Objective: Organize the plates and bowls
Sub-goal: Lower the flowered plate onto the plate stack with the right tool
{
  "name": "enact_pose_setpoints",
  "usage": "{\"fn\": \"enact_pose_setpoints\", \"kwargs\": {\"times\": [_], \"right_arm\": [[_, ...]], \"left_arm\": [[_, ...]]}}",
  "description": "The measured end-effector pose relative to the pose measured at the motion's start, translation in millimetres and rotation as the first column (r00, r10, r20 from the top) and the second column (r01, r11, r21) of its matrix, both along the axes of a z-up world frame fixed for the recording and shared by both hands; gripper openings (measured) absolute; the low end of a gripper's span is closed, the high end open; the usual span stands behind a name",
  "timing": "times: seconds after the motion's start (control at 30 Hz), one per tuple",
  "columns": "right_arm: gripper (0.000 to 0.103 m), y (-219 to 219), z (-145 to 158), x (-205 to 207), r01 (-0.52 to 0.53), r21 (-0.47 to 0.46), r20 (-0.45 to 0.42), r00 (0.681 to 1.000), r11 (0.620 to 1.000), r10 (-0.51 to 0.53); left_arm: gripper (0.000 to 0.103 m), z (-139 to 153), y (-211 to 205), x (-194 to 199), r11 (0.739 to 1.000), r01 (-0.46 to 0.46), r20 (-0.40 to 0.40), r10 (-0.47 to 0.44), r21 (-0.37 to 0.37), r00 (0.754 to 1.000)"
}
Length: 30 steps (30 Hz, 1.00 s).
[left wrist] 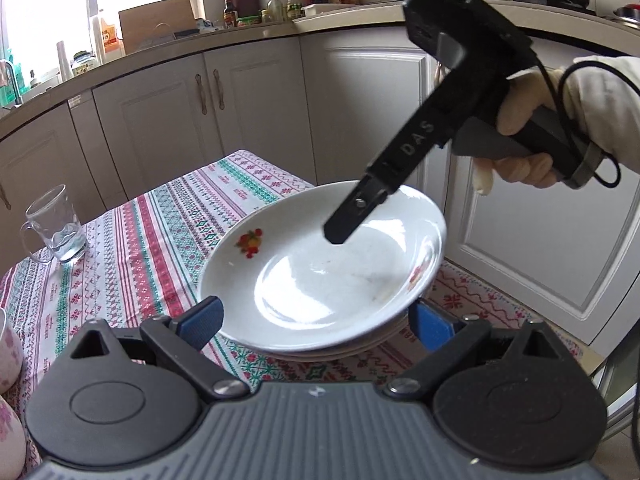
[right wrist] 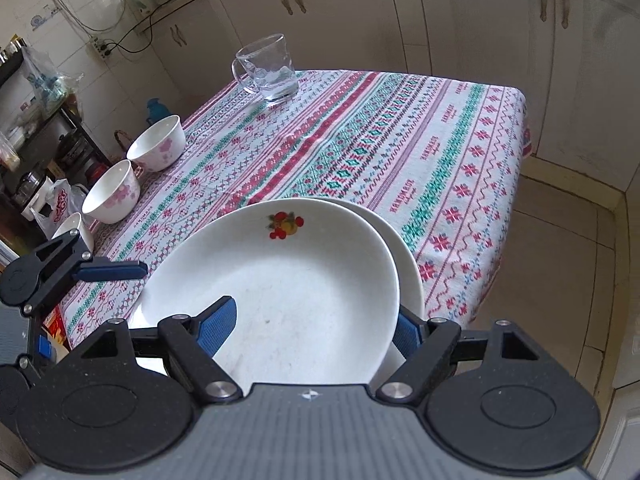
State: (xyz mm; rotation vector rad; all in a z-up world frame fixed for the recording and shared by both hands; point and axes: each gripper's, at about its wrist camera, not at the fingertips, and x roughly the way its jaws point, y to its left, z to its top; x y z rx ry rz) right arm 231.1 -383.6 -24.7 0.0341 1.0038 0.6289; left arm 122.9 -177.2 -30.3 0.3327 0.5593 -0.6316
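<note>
Right hand-held gripper (right wrist: 314, 330) is seen pinching the top plate's (right wrist: 280, 288) rim over the plate stack (left wrist: 344, 350) on the worktop (right wrist: 360, 140); left hand-held gripper (left wrist: 316, 320) spread; three bowls (right wrist: 114, 192) judged unstacked.

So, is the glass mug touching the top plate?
Apart. The right wrist view shows bare tablecloth between the glass mug and the top plate.

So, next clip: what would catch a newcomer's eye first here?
The white fruit-print plate, tilted on a stack of plates at the table's near corner, with the right gripper astride its rim, one finger over it. The left gripper waits open at the stack's other side. Next, the busy striped tablecloth, three floral bowls along its left edge and a glass mug at the far end.
</note>
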Motion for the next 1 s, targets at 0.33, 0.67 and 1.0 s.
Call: {"fn": "enact_pose_setpoints", "kwargs": {"times": [0.33, 0.67, 1.0], "right_arm": [[0.085, -5, 6, -8, 0.014, -0.002, 0.016, 1.000, 1.000, -0.014], [0.089, 7, 10, -16, 0.022, -0.085, 0.027, 0.999, 0.996, -0.019], [0.091, 19, 12, -29, 0.020, -0.185, 0.028, 0.999, 0.982, -0.016]], "left_arm": [[0.099, -5, 3, 5, 1.000, -0.011, -0.032, 0.011, 0.001, 0.999], [0.099, -10, 9, 10, 1.000, -0.022, -0.056, 0.023, 0.003, 0.998], [0.099, -12, 13, 11, 1.000, -0.020, -0.056, 0.020, 0.000, 0.998]]}}
